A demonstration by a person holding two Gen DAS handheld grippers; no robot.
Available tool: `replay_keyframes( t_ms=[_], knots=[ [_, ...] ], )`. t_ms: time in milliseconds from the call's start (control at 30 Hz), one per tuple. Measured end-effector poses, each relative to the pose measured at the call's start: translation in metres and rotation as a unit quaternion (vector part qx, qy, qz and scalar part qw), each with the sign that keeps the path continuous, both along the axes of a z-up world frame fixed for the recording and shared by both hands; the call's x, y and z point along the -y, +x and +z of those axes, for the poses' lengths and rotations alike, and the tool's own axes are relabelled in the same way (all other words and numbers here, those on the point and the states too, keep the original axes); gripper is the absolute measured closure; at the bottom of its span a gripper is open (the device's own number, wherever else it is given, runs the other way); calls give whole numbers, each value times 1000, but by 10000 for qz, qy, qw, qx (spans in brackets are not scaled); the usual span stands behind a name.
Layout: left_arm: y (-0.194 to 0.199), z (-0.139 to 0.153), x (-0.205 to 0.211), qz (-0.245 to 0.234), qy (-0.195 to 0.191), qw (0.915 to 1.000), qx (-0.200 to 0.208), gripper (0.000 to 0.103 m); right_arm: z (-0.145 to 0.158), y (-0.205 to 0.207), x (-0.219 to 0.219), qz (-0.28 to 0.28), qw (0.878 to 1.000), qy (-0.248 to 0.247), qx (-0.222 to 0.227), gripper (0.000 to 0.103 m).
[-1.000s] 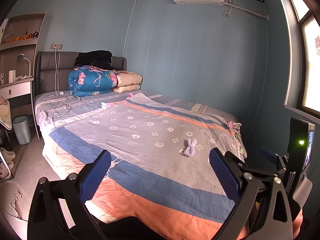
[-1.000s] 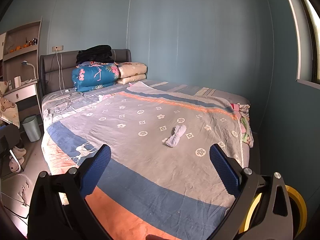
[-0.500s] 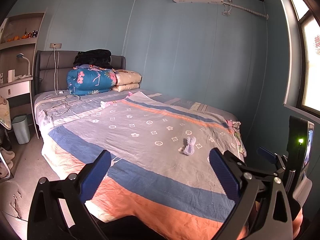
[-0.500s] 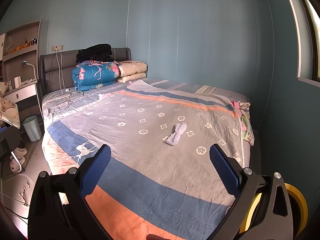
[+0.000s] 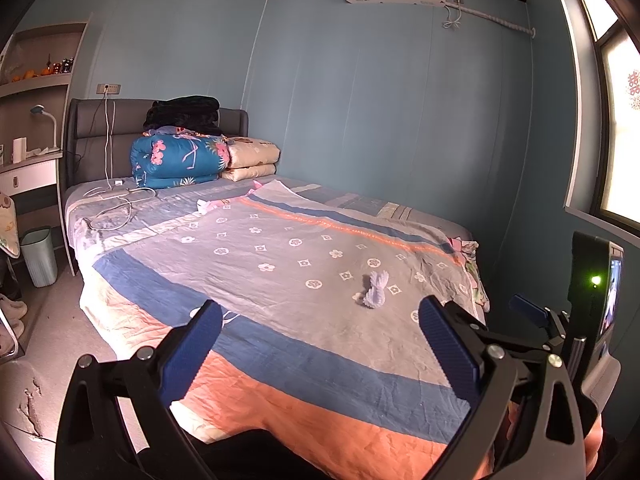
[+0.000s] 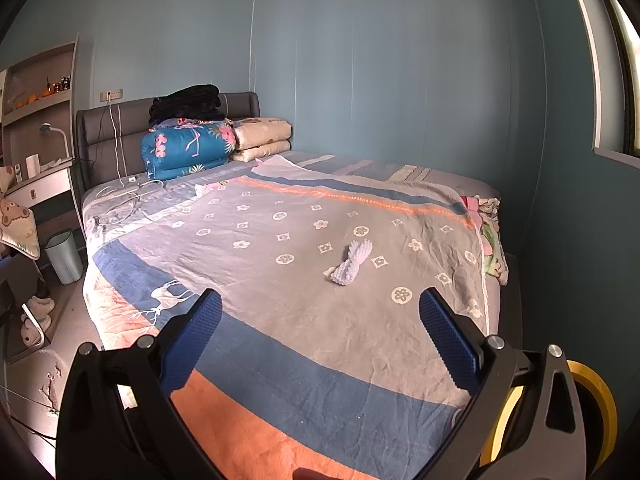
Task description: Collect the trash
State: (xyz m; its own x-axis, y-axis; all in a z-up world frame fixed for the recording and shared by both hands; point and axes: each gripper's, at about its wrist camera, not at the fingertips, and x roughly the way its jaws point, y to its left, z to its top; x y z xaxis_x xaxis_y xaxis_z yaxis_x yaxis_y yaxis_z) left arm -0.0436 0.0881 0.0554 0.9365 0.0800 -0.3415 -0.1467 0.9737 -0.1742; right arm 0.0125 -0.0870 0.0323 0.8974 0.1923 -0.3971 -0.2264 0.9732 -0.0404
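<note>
On the left, the bin [image 5: 39,256] stands on the floor beside the bed [image 5: 280,360], and over the last second we barely shift, the view only easing back a touch. Our left gripper [image 5: 320,344] and right gripper [image 6: 320,338] both gape wide, holding nothing. Further right, the pale wad [image 6: 352,262] lies on the bed well ahead of us, so, if it is trash, it remains uncollected.

From my left wrist feed, the window [image 5: 618,120] beside the bed [image 5: 280,280] runs off the right edge. On the right wrist feed, only part of a yellow ring [image 6: 592,408] shows behind my right gripper's [image 6: 320,336] frame; I cannot tell what it is. Shelf items [image 6: 44,92] left of the bed are too small to identify.
</note>
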Motion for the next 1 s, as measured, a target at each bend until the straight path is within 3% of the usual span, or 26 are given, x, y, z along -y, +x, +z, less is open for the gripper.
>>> replay_keyframes(
  t_ms=[1000],
  knots=[
    [3,-4,-1,-76,10,10000,-32,8,-8,10,6,-90,9999,37,-130,8]
  ],
)
